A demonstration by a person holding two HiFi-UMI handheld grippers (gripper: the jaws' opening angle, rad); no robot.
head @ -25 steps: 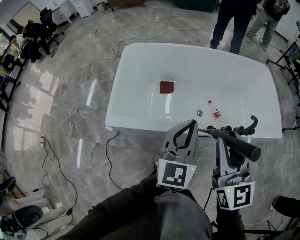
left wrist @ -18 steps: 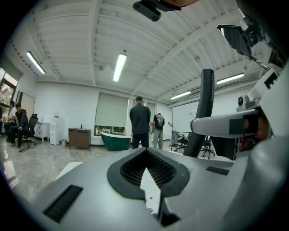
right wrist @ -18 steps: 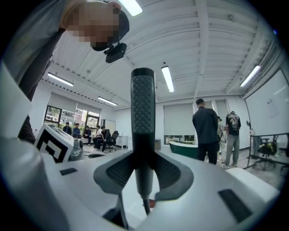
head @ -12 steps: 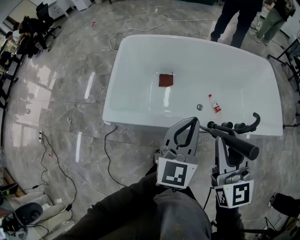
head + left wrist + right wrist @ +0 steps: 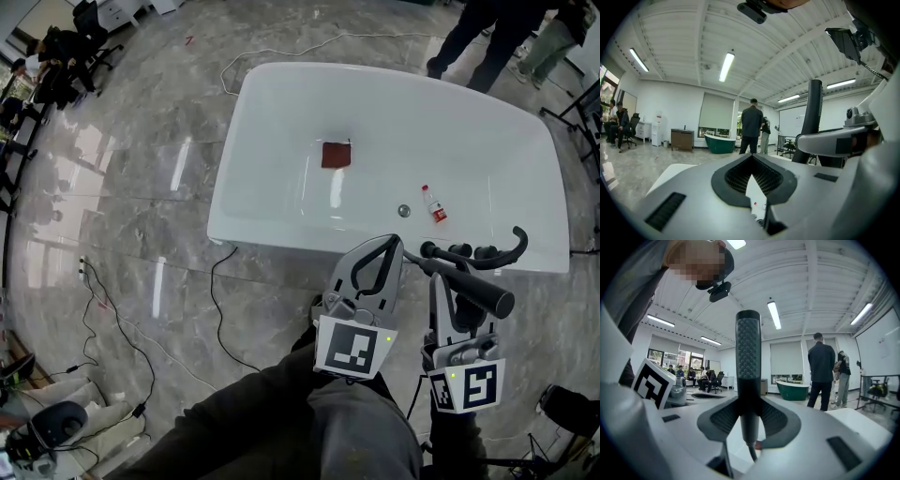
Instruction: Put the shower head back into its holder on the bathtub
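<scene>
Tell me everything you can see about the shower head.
The shower head is a slim, dark stick with a dotted grey spray face, matte like plastic. The right gripper is shut on its narrower handle, and a thin hose leaves its lower end. In the head view it lies slanted just in front of the tub's near rim, close to the black tap fitting, carried in the air rather than seated.

Black tap fitting [image 5: 485,252] on near rim of bathtub [image 5: 281,122]; open basin beyond, bar 1 bottle [image 5: 435,204], 1 cloth [image 5: 336,155].
</scene>
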